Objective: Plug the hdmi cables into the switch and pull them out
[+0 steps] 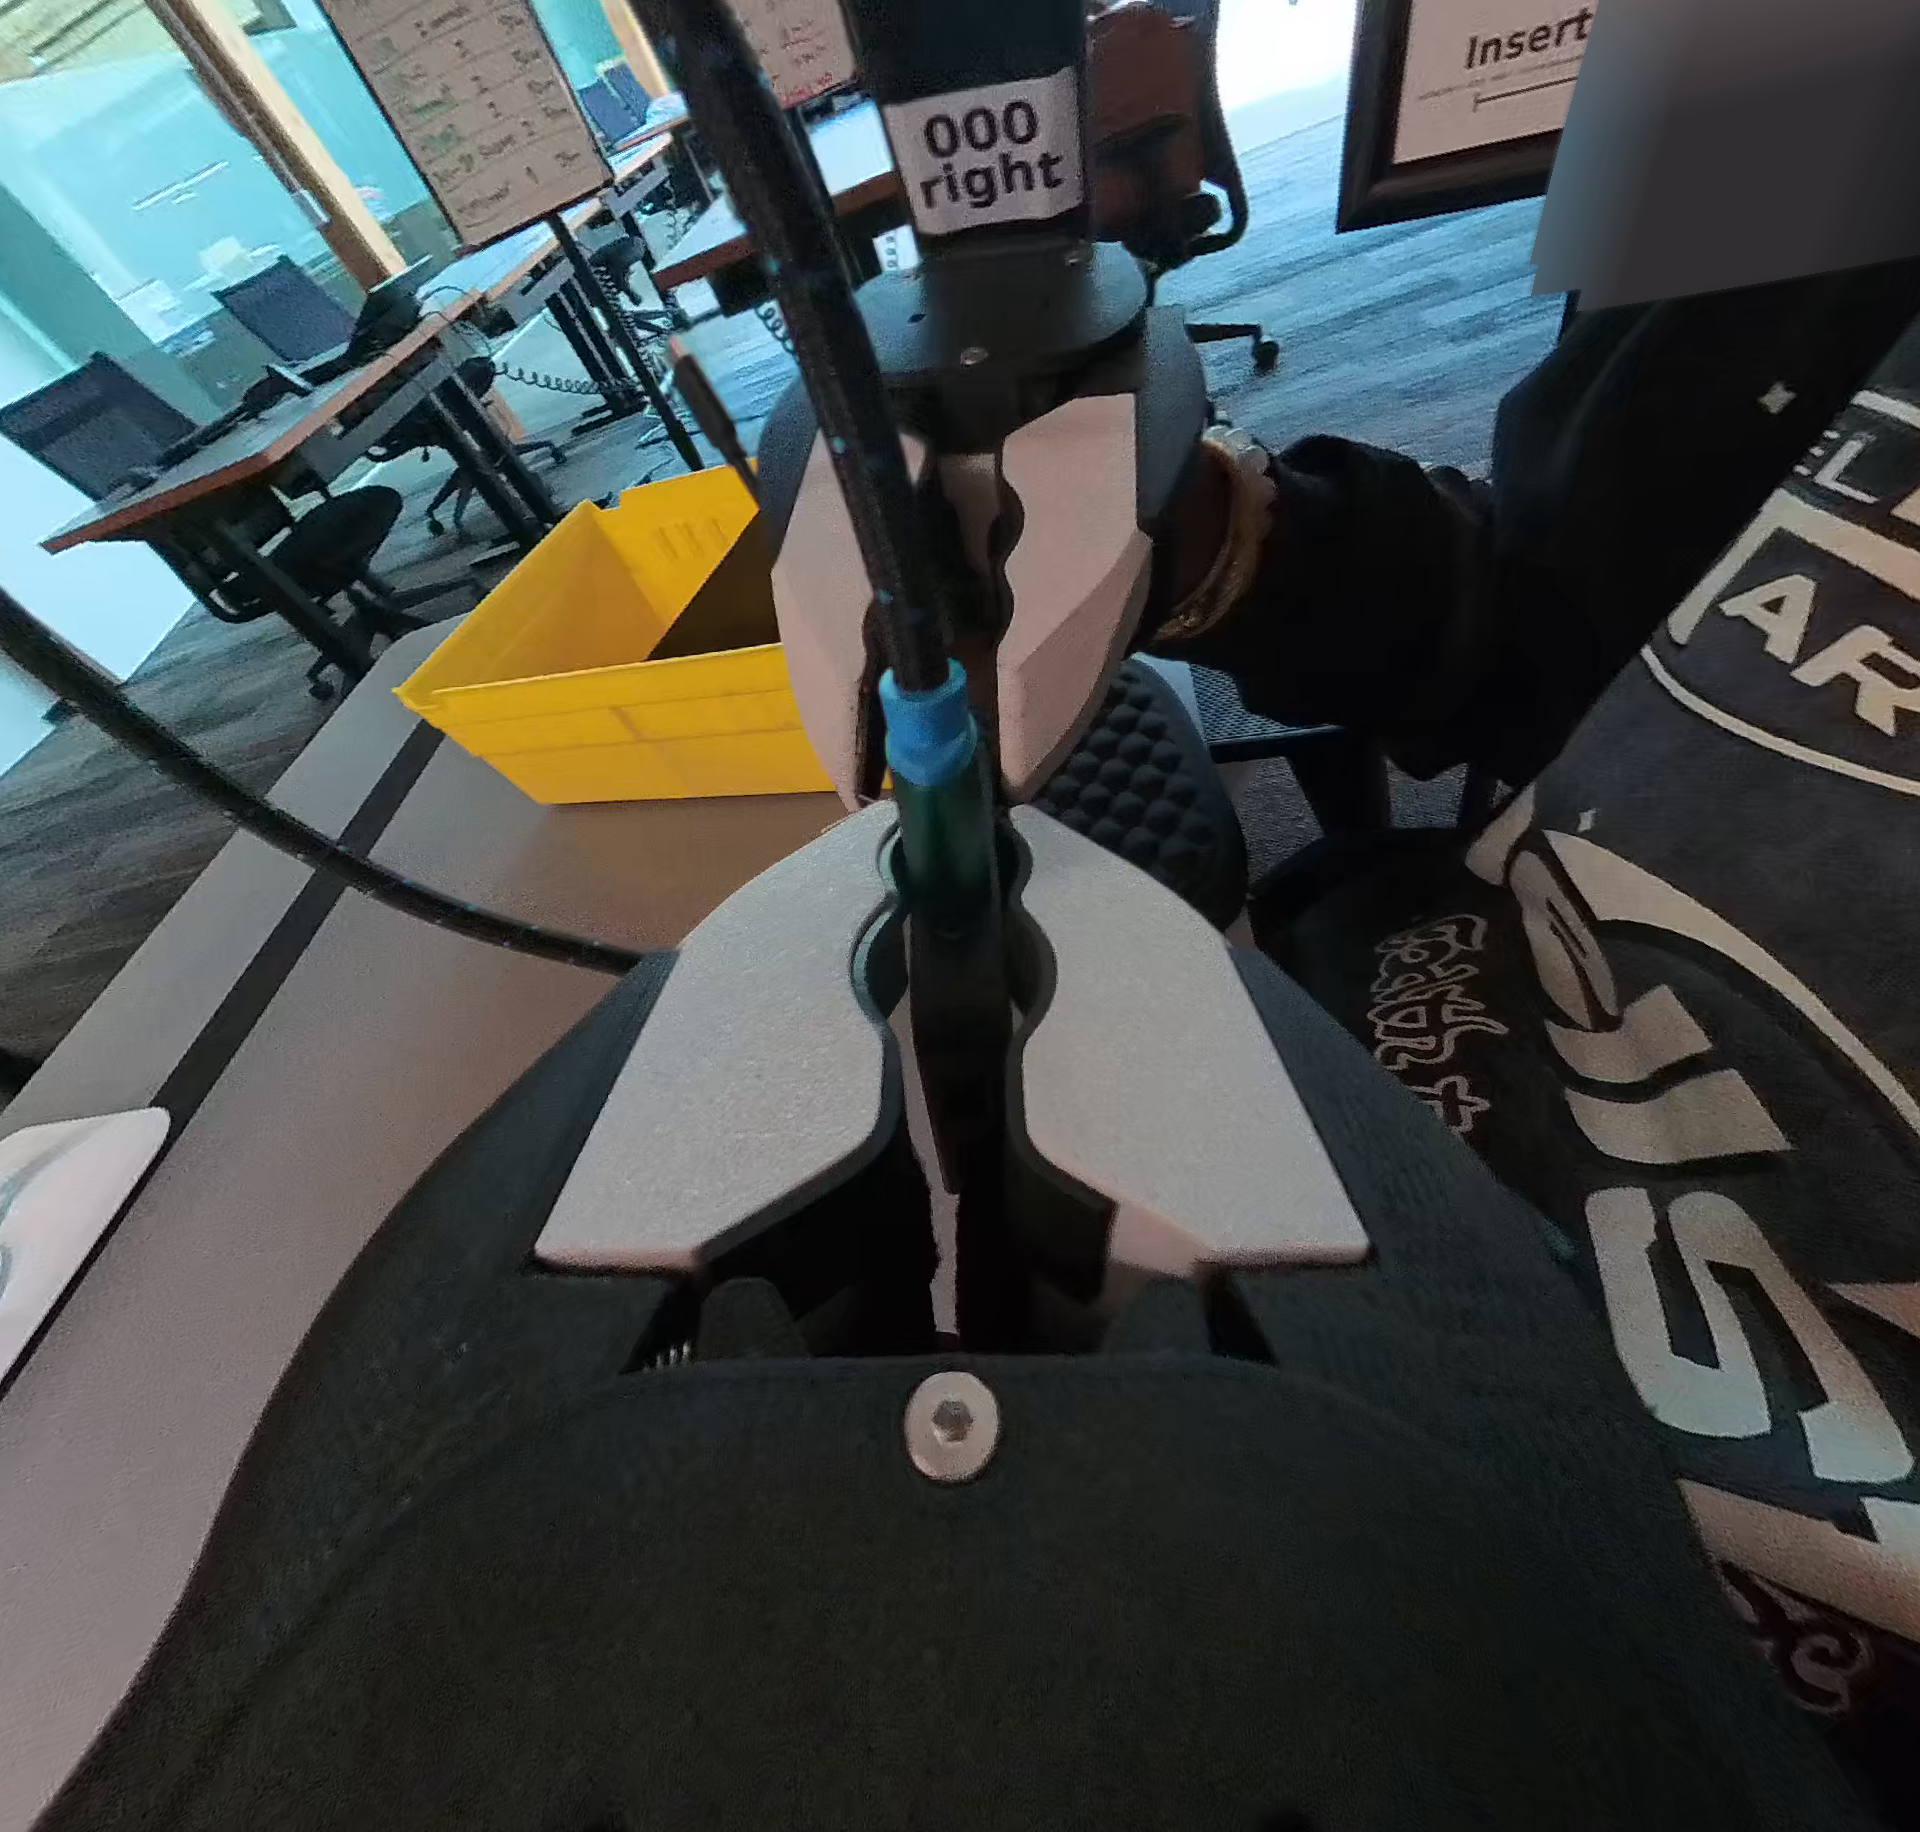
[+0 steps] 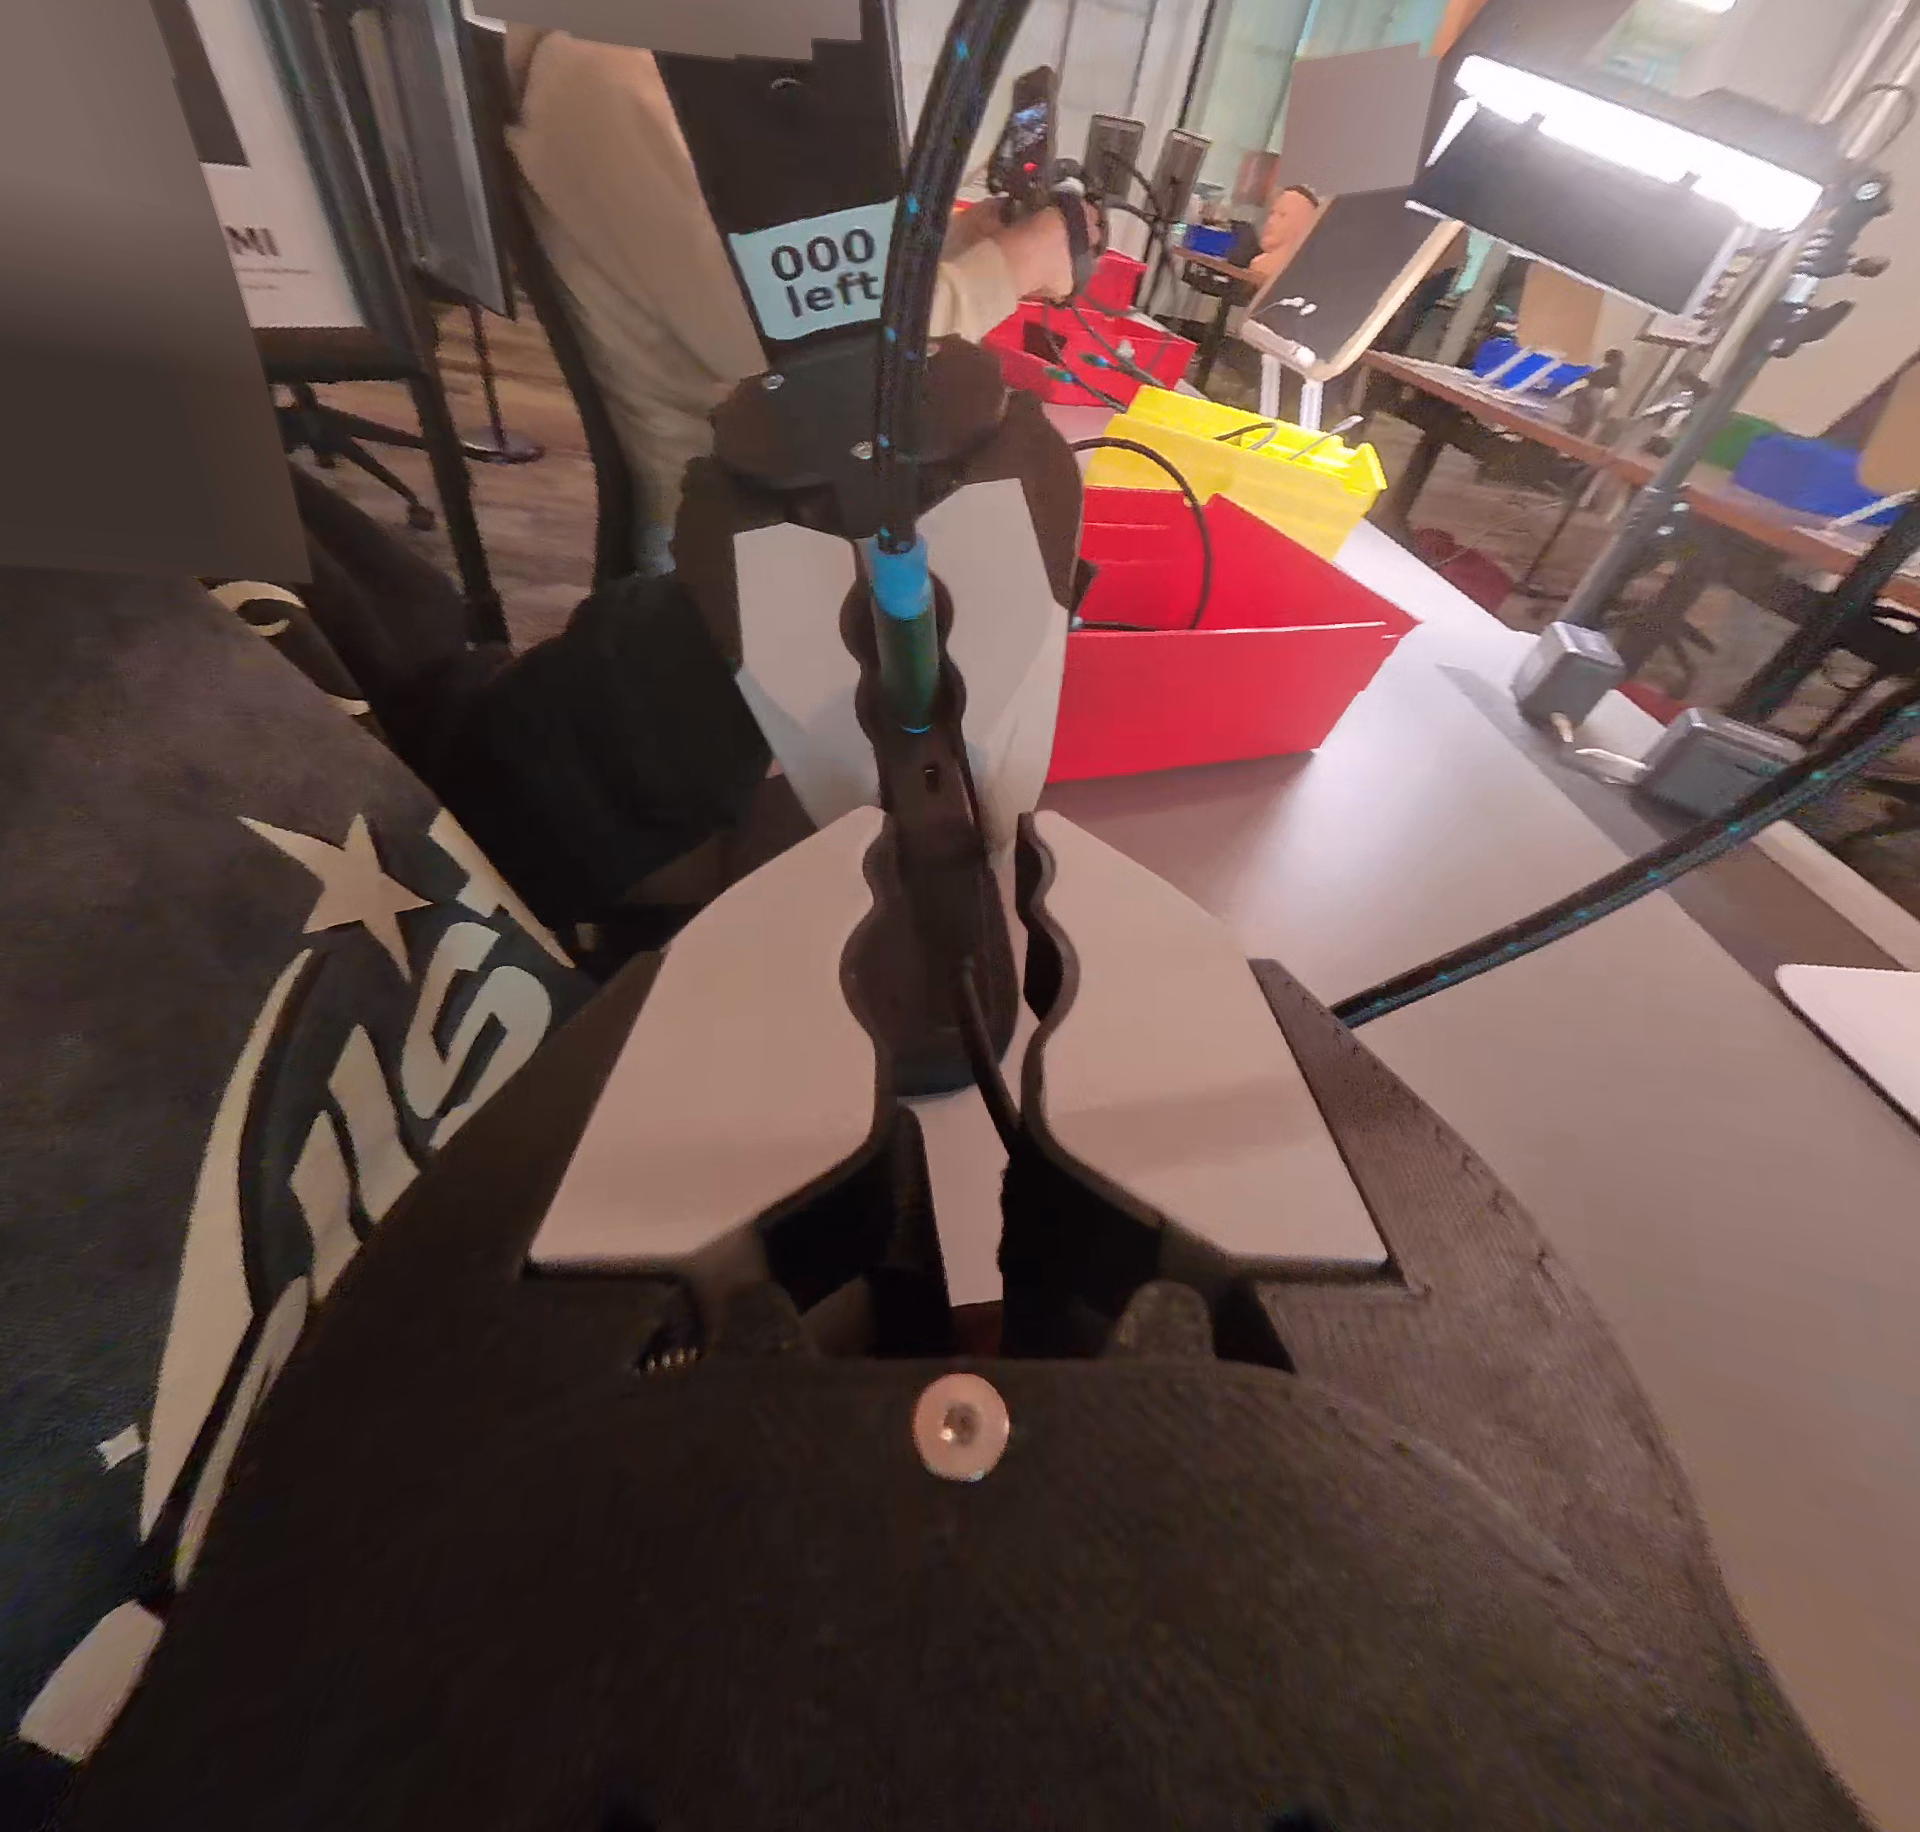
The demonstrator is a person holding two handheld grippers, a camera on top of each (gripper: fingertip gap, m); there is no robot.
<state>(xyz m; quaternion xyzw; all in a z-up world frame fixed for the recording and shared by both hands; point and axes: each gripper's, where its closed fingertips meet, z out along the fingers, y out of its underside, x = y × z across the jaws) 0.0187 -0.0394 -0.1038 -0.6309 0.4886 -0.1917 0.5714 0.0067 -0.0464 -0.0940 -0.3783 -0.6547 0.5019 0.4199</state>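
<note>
Left wrist view close over its own fingers, facing the right gripper (image 1: 930, 785), yellow bin (image 1: 623, 681) behind it, right wrist view opposite, facing back, both sharing the blue-collared plug (image 2: 902, 639) between them.

Black braided hdmi cable (image 1: 821, 348) with blue-collared plug (image 1: 928, 733), seated in thin black switch (image 2: 930, 909)

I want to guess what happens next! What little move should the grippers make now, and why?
Probably draw the left gripper straight back from the right gripper, without twisting. The blue-collared plug looks already seated in the black switch, and both pairs of jaws are shut, one on each, so pulling it out seems next.
</note>
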